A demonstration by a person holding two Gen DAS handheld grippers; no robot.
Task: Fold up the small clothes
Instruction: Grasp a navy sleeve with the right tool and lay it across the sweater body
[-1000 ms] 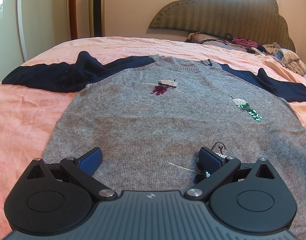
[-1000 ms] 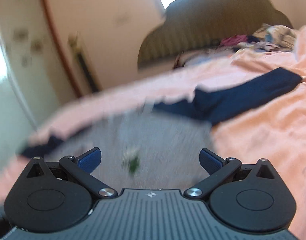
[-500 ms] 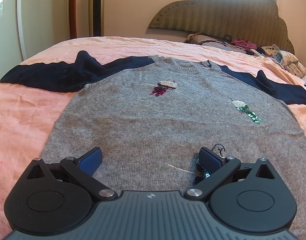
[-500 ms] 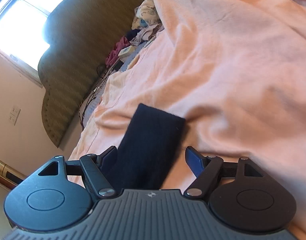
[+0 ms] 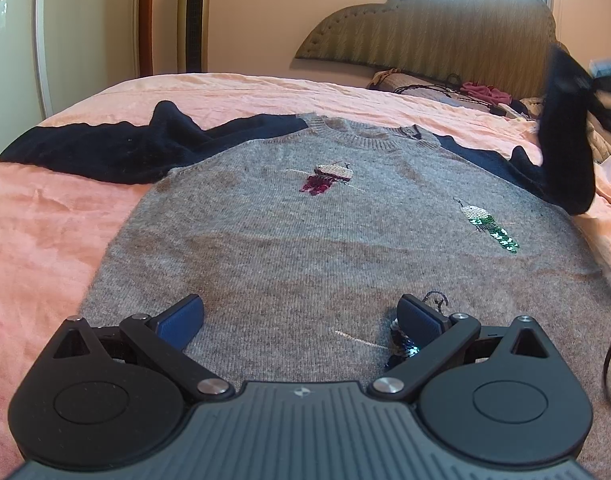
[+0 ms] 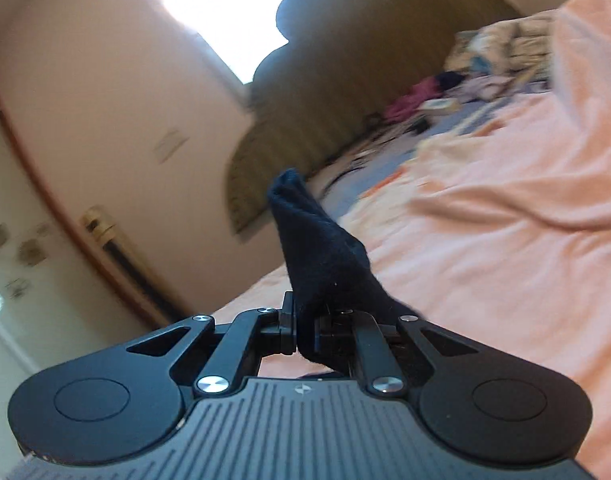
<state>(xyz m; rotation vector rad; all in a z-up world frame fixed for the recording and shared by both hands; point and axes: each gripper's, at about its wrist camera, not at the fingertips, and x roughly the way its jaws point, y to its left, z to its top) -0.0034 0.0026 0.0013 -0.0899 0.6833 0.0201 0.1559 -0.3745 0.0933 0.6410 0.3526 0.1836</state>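
A small grey sweater with navy sleeves and sequin birds lies flat, front up, on the pink bed. Its left navy sleeve is spread out to the side. My left gripper hovers open over the sweater's hem, nothing between its fingers. The right navy sleeve is lifted off the bed at the far right, pulled up by my right gripper. In the right wrist view that gripper is closing, its jaws pinched on the navy sleeve cuff, which sticks up ahead of them.
The pink bedsheet surrounds the sweater. A padded headboard stands at the far end, with a heap of loose clothes below it. A tall fan stands by the wall. A black cable hangs at the right edge.
My right gripper swung to the right sleeve's cuff, closed on it and lifted it off the bed. The left gripper stayed still and open.
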